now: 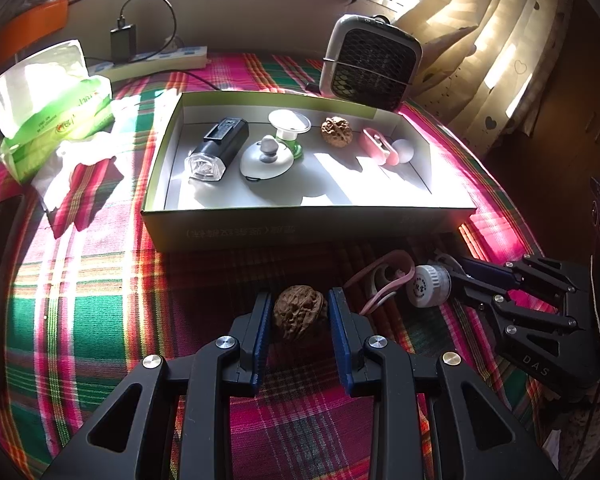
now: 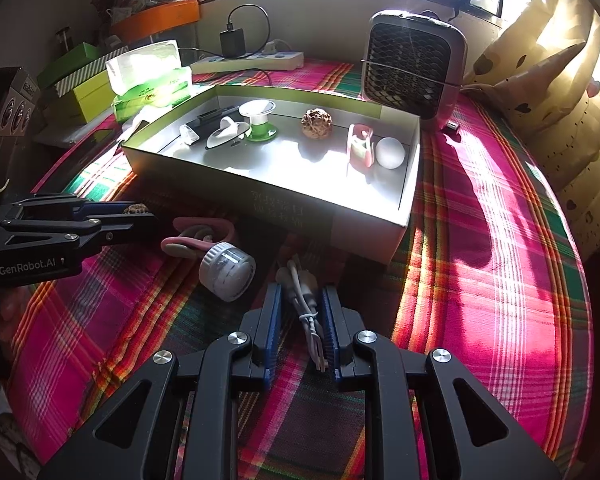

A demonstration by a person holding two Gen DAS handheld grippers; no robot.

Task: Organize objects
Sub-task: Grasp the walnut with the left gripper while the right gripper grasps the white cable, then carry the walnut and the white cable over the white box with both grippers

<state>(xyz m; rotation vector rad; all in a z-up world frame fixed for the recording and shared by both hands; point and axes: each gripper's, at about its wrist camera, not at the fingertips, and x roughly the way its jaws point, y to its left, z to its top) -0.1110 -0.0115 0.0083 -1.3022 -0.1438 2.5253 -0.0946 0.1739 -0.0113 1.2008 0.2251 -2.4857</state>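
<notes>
**Item: two grasps on the plaid cloth, short of the box**

- Left tool: blue pads closed against the sides of a brown wrinkled walnut, which sits on the pink-and-green plaid cloth. Hazard: round, hard shell; likely to squirt or roll out on lifting.
- Right tool: nearly shut on a bundled white cable lying lengthwise between the pads. Hazard: loose loops may slide through or snag the box wall.
- Shallow open cardboard box: beyond both tools, already holding a second walnut and a white ball. Hazard: a dropped walnut may knock either one.
- White ribbed round cap, pink curved clip: between the tools, easily nudged.
</notes>
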